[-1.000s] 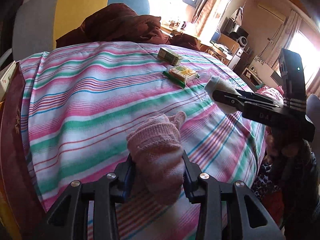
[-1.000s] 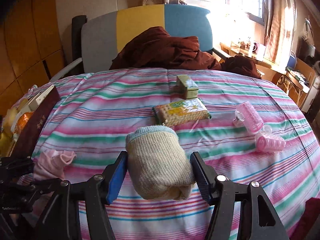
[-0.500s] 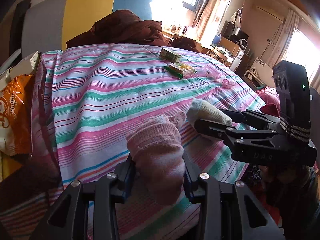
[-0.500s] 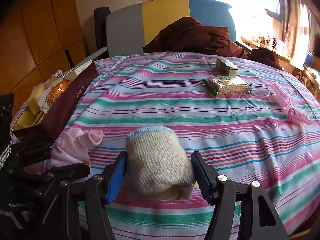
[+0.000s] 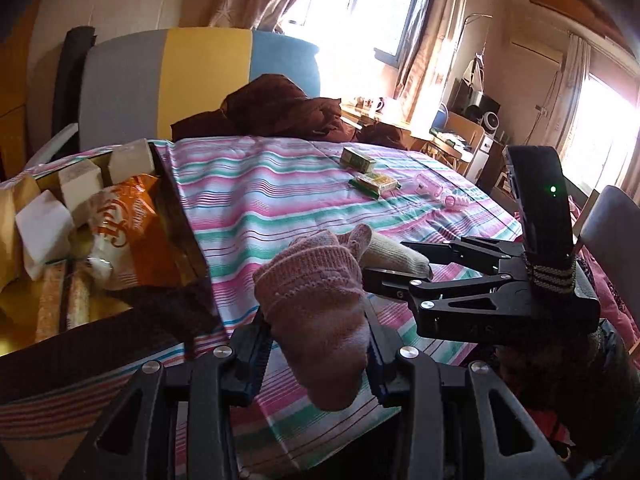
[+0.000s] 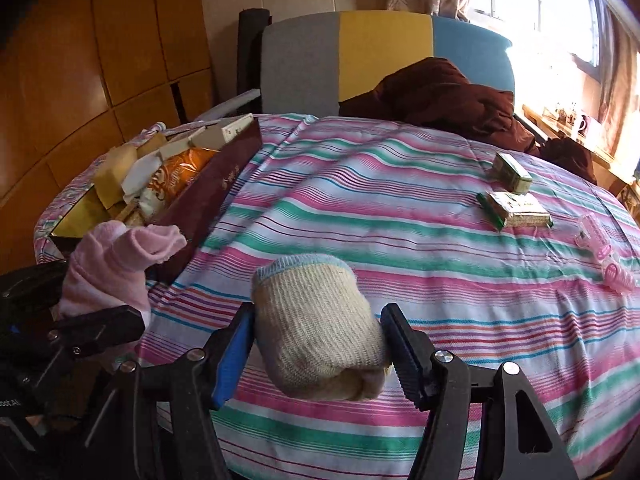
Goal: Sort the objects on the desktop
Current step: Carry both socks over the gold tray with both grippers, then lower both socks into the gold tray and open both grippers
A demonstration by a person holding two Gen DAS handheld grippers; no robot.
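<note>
Over the striped table [image 6: 400, 208], beside the dark red box [image 6: 208, 196], our left claw [image 5: 316, 356] grips a pink sock [image 5: 316, 300] and our right claw [image 6: 316, 352] a cream sock [image 6: 316, 328]. Both claws are crowded together; we risk them colliding, knocking a sock loose.

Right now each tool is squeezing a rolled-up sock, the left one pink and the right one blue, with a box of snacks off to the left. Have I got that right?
Nearly. The right tool holds a cream sock with only a thin blue cuff edge, as the right wrist view shows. The left tool does hold the pink sock, and the snack box does sit to the left.
</note>
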